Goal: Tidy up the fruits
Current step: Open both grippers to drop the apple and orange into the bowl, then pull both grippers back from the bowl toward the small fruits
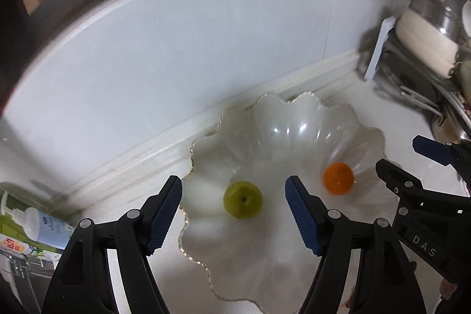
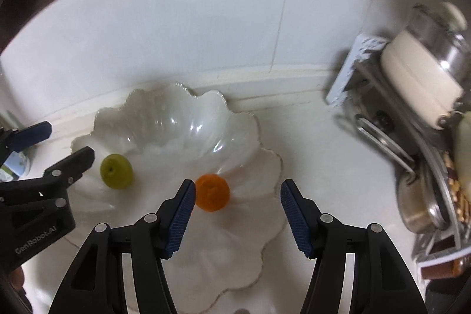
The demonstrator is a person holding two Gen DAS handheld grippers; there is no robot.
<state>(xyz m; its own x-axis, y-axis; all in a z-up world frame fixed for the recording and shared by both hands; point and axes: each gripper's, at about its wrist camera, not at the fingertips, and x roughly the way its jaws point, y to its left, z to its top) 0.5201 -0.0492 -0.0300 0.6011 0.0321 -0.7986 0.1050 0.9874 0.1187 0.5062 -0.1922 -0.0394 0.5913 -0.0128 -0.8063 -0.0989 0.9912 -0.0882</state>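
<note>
A white scalloped dish (image 1: 265,137) with a gold rim sits on the counter against the tiled wall; it also shows in the right wrist view (image 2: 176,119). A green apple (image 1: 243,199) and an orange (image 1: 338,178) lie inside it, apart from each other. My left gripper (image 1: 234,214) is open, hovering above the apple with nothing between its pads. My right gripper (image 2: 237,214) is open above the dish, the orange (image 2: 212,192) just ahead of its left finger. The apple (image 2: 116,171) lies left of it. Each gripper shows in the other's view: the right (image 1: 400,158), the left (image 2: 56,140).
A dish rack (image 2: 412,119) with a cream pot (image 2: 421,78), metal pans and a white board stands at the right. Bottles (image 1: 44,225) stand at the left of the counter. The tiled wall runs close behind the dish.
</note>
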